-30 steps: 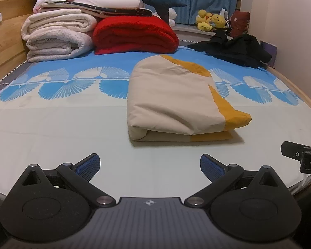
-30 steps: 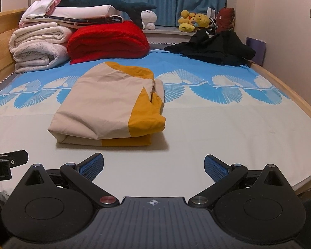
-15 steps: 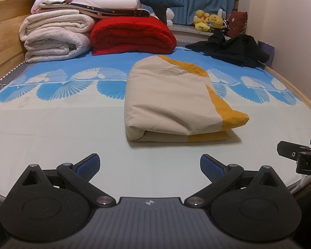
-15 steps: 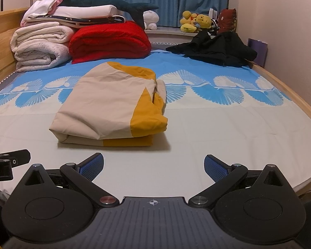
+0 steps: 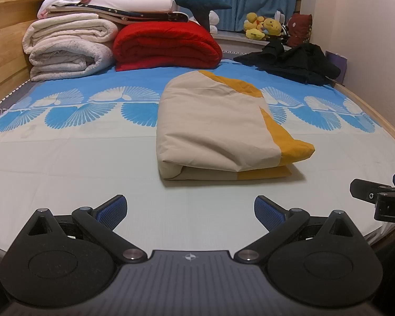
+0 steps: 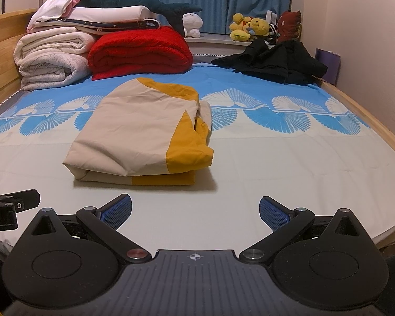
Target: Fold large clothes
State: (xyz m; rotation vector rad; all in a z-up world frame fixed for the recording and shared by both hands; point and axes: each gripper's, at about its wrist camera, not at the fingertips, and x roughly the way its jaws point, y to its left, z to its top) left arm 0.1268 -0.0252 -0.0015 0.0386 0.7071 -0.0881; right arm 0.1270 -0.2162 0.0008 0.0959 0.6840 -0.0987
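At far left, by the headboard, a stack of white blankets (image 5: 68,50) sits beside a red quilt (image 5: 166,46), both well apart from the work. The left gripper (image 5: 189,210) hovers over the bare near part of the bed (image 5: 65,158), its fingers spread wide and holding nothing. Ahead of it, near the middle of the bed, lies the cloth (image 5: 213,123): beige with an orange band, already folded into a thick rectangle, the folded edge on the left and the looser orange corner on the right. The right gripper (image 6: 194,209) is likewise spread wide and empty, short of the cloth (image 6: 137,131) and to its right. Far back right is a black garment (image 6: 273,62), unfolded.

The fold looks close to done, though whether one more fold is meant I cannot say. The main risk sits at the right side: from the right view the layers there look uneven, and the orange corner lifts a little. A pinch that takes only the top layer would peel the stack open when lifted. Dragging instead of lifting could bunch the sheet beneath and skew the bundle.
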